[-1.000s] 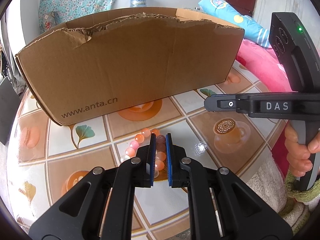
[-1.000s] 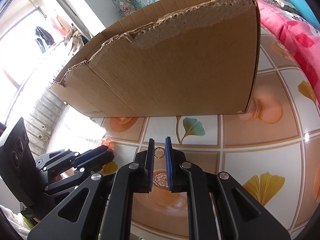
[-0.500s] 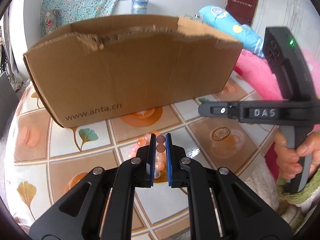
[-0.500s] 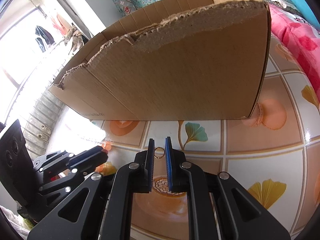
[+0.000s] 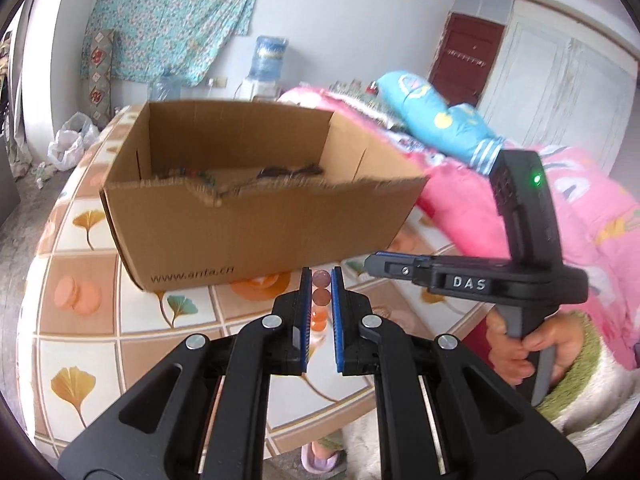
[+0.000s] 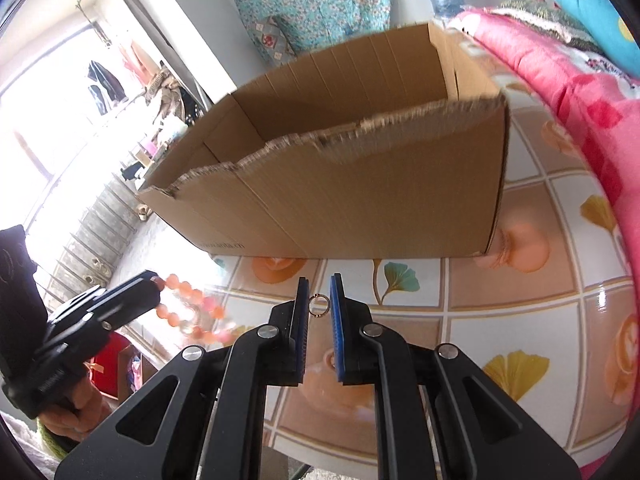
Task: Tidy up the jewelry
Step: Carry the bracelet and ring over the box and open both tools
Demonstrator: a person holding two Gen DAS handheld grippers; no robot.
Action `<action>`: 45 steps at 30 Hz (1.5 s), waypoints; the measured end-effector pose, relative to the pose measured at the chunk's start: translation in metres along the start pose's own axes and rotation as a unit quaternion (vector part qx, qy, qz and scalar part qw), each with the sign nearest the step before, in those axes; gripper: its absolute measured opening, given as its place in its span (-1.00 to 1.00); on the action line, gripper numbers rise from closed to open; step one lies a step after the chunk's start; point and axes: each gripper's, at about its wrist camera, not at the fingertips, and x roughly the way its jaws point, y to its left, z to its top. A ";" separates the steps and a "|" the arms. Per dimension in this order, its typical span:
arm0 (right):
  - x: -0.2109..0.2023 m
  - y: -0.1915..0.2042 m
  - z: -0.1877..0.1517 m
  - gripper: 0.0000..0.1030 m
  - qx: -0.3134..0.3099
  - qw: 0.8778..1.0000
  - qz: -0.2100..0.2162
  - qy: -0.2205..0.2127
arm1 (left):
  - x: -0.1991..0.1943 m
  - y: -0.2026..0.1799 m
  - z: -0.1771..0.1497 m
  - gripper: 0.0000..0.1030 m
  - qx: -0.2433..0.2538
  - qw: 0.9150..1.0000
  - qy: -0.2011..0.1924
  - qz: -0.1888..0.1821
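My left gripper (image 5: pixel 320 280) is shut on a pink and orange bead bracelet (image 5: pixel 321 280), which hangs clear of the table below its tips. From the right wrist view the same bracelet (image 6: pixel 188 312) dangles from that gripper (image 6: pixel 154 280) at the left. My right gripper (image 6: pixel 319 292) is shut on a small gold ring (image 6: pixel 319 305), held above the tiled tabletop (image 6: pixel 520 304). An open cardboard box (image 5: pixel 256 216) stands just beyond both grippers, with some jewelry lying on its floor (image 5: pixel 280 172). In the left wrist view the right gripper (image 5: pixel 374 262) sits to the right, a hand on its handle.
The box's near wall has a torn top edge (image 6: pixel 340 140). A pink quilt (image 5: pixel 540 216) and a blue pillow (image 5: pixel 436 120) lie to the right of the table. The round table's edge (image 5: pixel 36 280) curves at the left, with floor beyond.
Both grippers have risen with their loads. The bracelet left the tabletop and now hangs free. The box's inside has come into view over its near wall.
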 end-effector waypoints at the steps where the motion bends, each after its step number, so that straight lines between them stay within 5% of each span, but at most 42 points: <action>1: -0.003 0.002 0.001 -0.79 -0.001 1.000 0.000 -0.004 | -0.003 -0.002 0.002 -0.84 0.002 1.000 -0.003 -0.002; 10: -0.058 0.013 0.025 -0.79 -0.022 0.997 0.020 -0.066 | -0.040 -0.012 0.047 -0.84 0.019 0.997 -0.050 -0.052; 17: -0.072 0.024 0.089 -0.79 -0.079 0.992 0.037 -0.094 | -0.047 -0.005 0.098 -0.84 0.042 0.995 -0.074 -0.044; 26: -0.038 0.006 0.144 -0.79 -0.092 0.992 0.044 -0.077 | 0.033 0.048 0.136 -0.84 0.062 0.996 0.055 0.032; 33: -0.012 -0.007 0.153 -0.79 -0.091 0.993 0.045 -0.063 | 0.098 0.076 0.131 -0.84 0.102 0.976 0.178 0.068; 45: -0.001 -0.021 0.162 -0.79 -0.083 0.994 0.036 -0.060 | 0.130 0.083 0.127 -0.82 0.126 0.961 0.232 0.084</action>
